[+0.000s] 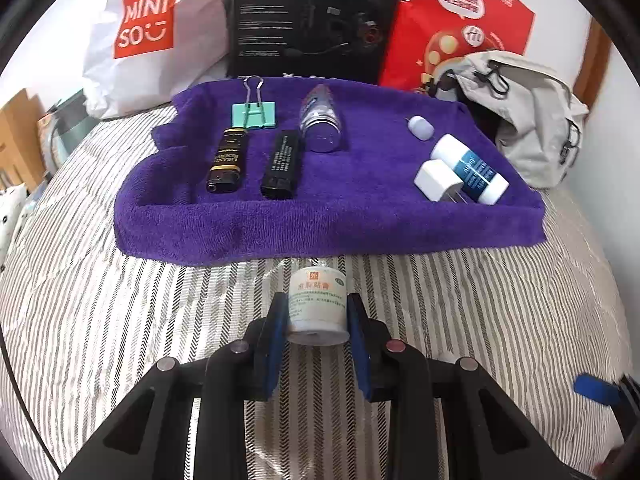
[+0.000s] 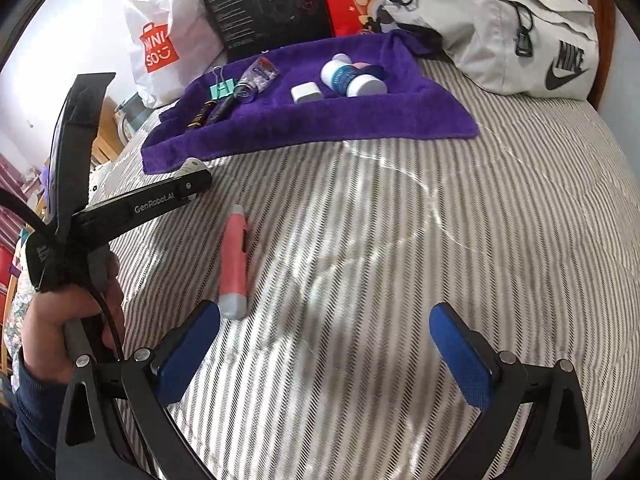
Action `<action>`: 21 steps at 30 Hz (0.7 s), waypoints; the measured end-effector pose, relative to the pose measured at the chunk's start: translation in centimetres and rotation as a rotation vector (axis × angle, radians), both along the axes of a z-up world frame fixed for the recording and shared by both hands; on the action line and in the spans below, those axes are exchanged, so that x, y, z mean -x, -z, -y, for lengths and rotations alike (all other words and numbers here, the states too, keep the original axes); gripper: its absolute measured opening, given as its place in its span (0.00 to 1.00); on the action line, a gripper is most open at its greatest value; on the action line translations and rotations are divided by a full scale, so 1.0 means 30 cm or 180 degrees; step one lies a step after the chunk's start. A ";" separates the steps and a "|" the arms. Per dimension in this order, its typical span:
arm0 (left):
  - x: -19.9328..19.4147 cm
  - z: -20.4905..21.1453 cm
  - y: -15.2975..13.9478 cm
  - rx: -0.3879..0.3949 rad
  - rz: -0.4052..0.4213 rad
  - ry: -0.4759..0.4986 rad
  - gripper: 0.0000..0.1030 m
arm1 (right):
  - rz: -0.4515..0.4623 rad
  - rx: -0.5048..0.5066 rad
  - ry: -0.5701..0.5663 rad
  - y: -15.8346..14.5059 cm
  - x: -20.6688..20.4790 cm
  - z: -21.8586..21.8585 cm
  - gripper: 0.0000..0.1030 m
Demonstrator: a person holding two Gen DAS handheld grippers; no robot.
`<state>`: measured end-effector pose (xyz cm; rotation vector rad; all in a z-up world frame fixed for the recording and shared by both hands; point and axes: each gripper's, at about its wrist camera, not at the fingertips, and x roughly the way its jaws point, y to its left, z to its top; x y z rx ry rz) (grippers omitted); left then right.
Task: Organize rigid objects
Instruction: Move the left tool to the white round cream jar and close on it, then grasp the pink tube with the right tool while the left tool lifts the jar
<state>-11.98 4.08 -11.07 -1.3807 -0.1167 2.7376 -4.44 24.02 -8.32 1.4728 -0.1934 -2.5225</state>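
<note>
Left gripper clamped on small white jar, pale printed label, lying sideways | right gripper wide apart

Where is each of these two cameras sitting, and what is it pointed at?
Left wrist: sits on the left gripper, looking down its fingers, shut on a small white labelled jar, toward the purple towel.
Right wrist: sits on the right gripper, fingers open over the striped bedcover; a hand holding the other gripper shows.
Both share the towel and the pale grey backpack.
</note>
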 end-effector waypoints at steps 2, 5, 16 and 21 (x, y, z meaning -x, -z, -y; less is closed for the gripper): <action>-0.008 0.012 0.000 -0.0055 -0.0009 0.0000 0.27 | 0.0004 -0.0001 -0.0034 0.008 0.010 0.021 0.99; -0.023 0.025 0.002 -0.0032 -0.0025 0.0031 0.27 | -0.0024 -0.0046 -0.0041 0.016 0.021 0.051 0.98; -0.063 0.161 0.001 -0.0014 0.0002 -0.0047 0.27 | -0.0222 -0.0273 -0.0308 0.050 0.069 0.175 0.86; -0.072 0.227 0.001 -0.0016 0.0019 -0.0111 0.27 | -0.0344 -0.0532 -0.0395 0.057 0.068 0.218 0.71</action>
